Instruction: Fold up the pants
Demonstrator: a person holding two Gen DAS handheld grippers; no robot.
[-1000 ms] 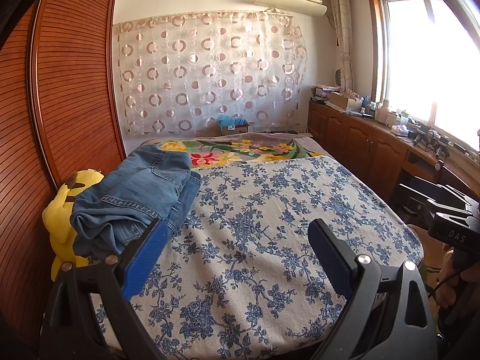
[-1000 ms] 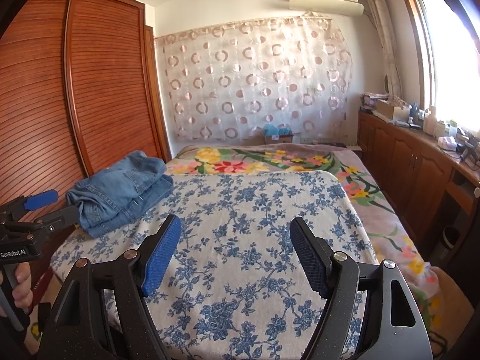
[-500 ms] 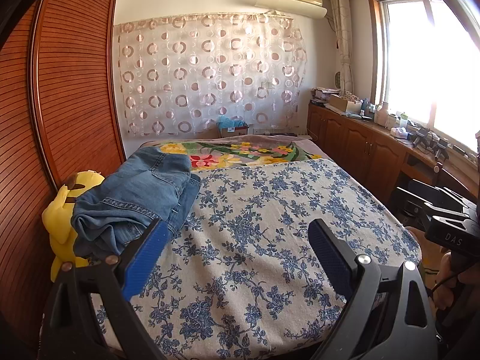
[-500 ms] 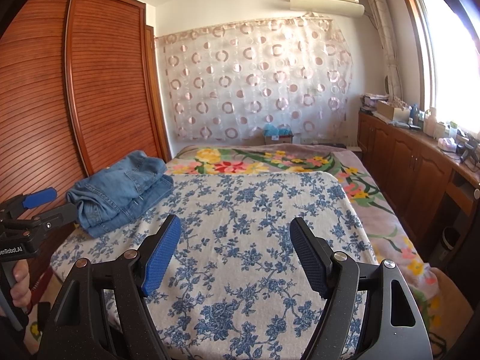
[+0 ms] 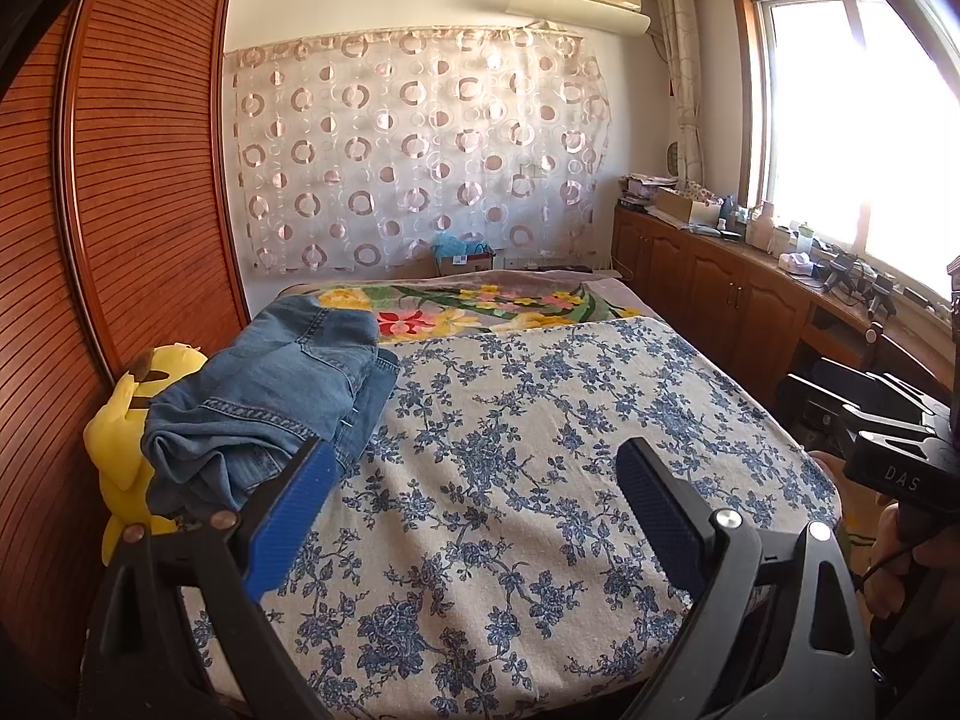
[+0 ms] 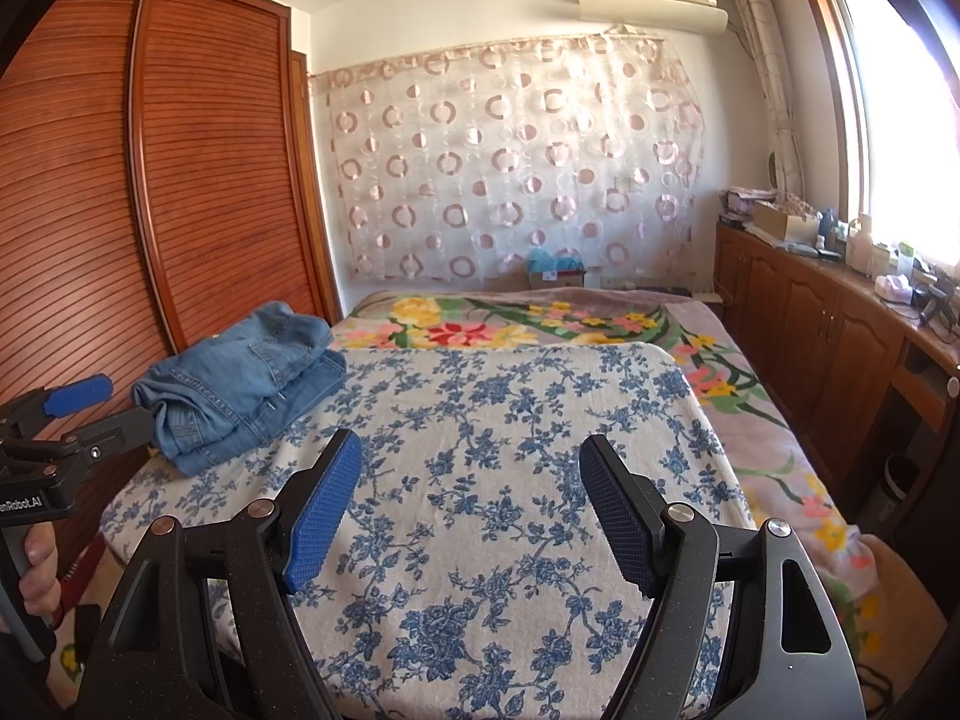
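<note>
Folded blue denim pants [image 5: 270,396] lie in a compact stack at the left edge of the bed; the right wrist view shows the pants [image 6: 240,378] there too. My left gripper [image 5: 474,468] hovers open over the blue-flowered cover, its left pad close beside the stack but apart from it, nothing between the fingers. My right gripper [image 6: 471,462] also stands open above the cover's middle, well right of the pants, holding nothing. The left gripper's blue-tipped fingers [image 6: 78,390] show at the far left of the right wrist view.
The blue-flowered cover [image 5: 540,420] lies over a bright floral blanket [image 6: 480,324]. A yellow plush toy [image 5: 126,426] sits wedged between the bed and the slatted wooden wardrobe [image 5: 120,180]. Wooden cabinets [image 6: 828,324] with clutter run along the right under the window.
</note>
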